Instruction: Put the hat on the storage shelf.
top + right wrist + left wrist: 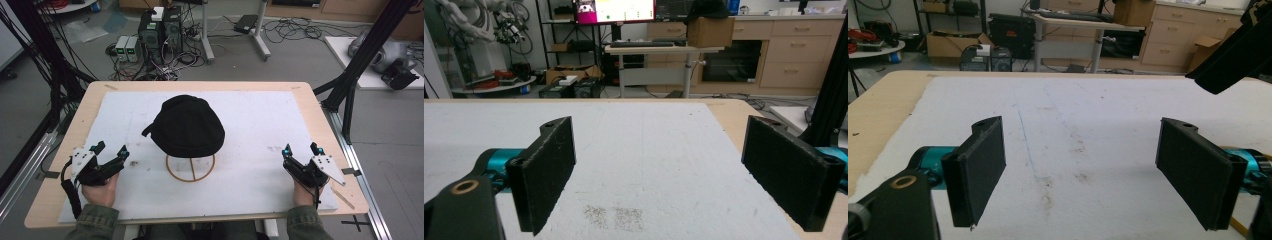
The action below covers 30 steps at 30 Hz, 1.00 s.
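A black cap [187, 126] sits on a round wire stand [190, 168] in the middle of the white mat [260, 120]. My left gripper [111, 150] rests near the mat's front left, open, well left of the cap. In the left gripper view its jaws stand wide apart with bare mat [1068, 150] between them. Over at the front right lies my right gripper [302, 149], also open and holding nothing. The right gripper view has only white mat [649, 150] between the black pads [546, 170].
The mat lies on a wooden table [310, 100]. Black frame posts [370, 45] rise at the right and left sides. Computers and cables [160, 35] lie on the floor beyond the far edge. A black beam [1233, 55] crosses the left gripper view's top right.
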Each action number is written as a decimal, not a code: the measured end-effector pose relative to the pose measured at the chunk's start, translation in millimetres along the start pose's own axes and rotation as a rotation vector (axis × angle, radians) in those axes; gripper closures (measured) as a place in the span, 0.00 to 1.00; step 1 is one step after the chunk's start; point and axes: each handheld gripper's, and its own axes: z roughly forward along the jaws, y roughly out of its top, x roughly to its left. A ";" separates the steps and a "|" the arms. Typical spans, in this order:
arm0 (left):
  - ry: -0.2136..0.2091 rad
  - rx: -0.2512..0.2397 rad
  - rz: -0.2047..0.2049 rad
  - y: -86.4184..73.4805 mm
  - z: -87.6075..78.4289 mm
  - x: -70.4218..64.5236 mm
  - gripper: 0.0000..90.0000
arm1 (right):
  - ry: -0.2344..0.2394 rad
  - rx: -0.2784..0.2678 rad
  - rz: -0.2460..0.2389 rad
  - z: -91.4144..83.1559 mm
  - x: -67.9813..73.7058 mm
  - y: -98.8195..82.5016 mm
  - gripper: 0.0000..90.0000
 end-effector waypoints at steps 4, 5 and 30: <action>-0.004 -0.005 -0.003 0.7 -2.4 -0.2 0.22 | 0.006 -0.001 0.011 -3.1 0.2 0.3 0.15; -0.006 -0.004 -0.002 1.0 -3.3 -0.3 0.22 | 0.008 -0.001 0.009 -3.7 0.2 0.5 0.15; -0.034 0.060 0.036 6.1 4.1 4.0 0.19 | 0.068 0.052 -0.019 -0.3 0.8 -3.3 0.16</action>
